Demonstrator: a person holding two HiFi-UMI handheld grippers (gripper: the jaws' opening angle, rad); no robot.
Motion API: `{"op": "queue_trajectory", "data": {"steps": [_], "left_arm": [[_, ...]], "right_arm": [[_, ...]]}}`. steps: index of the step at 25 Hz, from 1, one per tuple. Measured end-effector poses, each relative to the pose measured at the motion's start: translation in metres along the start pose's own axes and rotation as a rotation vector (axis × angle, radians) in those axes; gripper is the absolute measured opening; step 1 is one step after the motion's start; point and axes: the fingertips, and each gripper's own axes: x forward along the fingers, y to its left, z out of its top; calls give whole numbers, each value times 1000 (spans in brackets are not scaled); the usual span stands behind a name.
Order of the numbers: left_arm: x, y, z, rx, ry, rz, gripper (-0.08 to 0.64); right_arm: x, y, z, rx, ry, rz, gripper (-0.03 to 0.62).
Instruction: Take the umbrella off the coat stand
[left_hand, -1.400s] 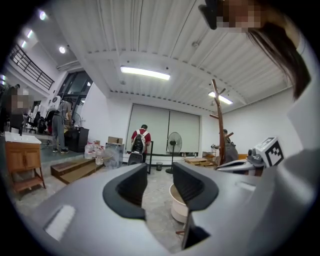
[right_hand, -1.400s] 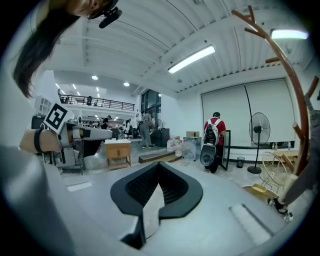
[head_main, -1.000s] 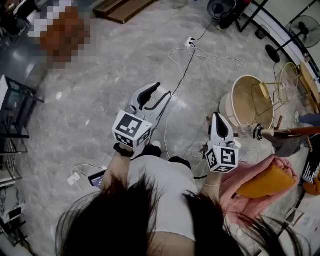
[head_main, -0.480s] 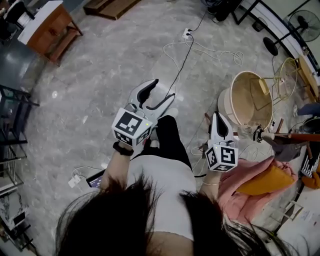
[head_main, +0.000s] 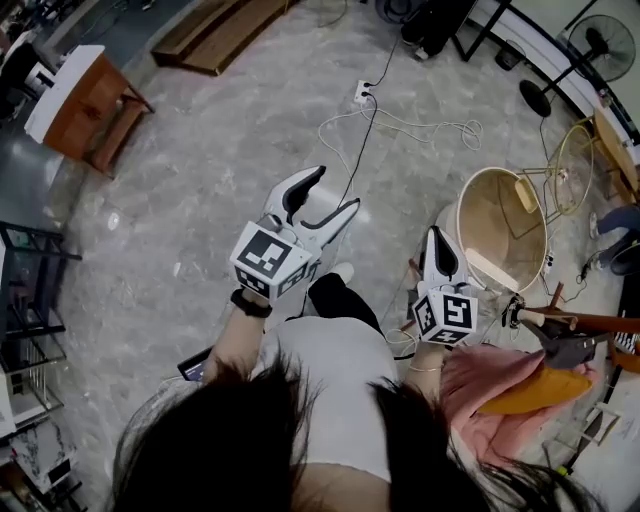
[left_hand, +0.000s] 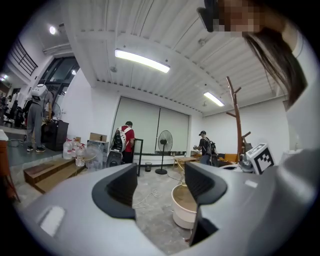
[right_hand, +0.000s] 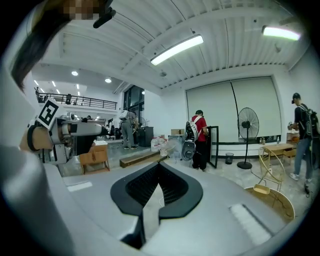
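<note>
The brown wooden coat stand (head_main: 595, 322) shows at the head view's right edge, seen from above, with a pink coat (head_main: 495, 385) and an orange bag (head_main: 540, 388) on it. A dark grey bundle (head_main: 566, 350) hangs by its pole; I cannot tell whether it is the umbrella. In the left gripper view the coat stand (left_hand: 236, 117) rises at the right. My left gripper (head_main: 335, 190) (left_hand: 160, 185) is held level over the floor, its jaws opening with nothing between them. My right gripper (head_main: 436, 240) (right_hand: 159, 167) is shut and empty, left of the stand.
A round beige tub (head_main: 470, 215) stands ahead of the right gripper, with a gold wire chair (head_main: 570, 160) behind it. Cables (head_main: 400, 118) and a power strip (head_main: 361, 95) lie on the floor. A wooden desk (head_main: 85, 105), black rack (head_main: 30, 290) and fan (head_main: 545, 90) surround the area.
The left jaws have spread wider. The person has moved across the floor: the desk has come further into view at the upper left, and the coat stand sits lower in the picture.
</note>
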Motion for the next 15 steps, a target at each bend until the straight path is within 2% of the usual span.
{"op": "queue_trajectory", "data": {"steps": [7,15], "left_arm": [[93,30,37,13,4,-107,343],[175,1,54,38,-2,-291,353]], "right_arm": [[55,-56,34,15,-8,-96,3],[50,-113,39,17,-3,-249,3]]}}
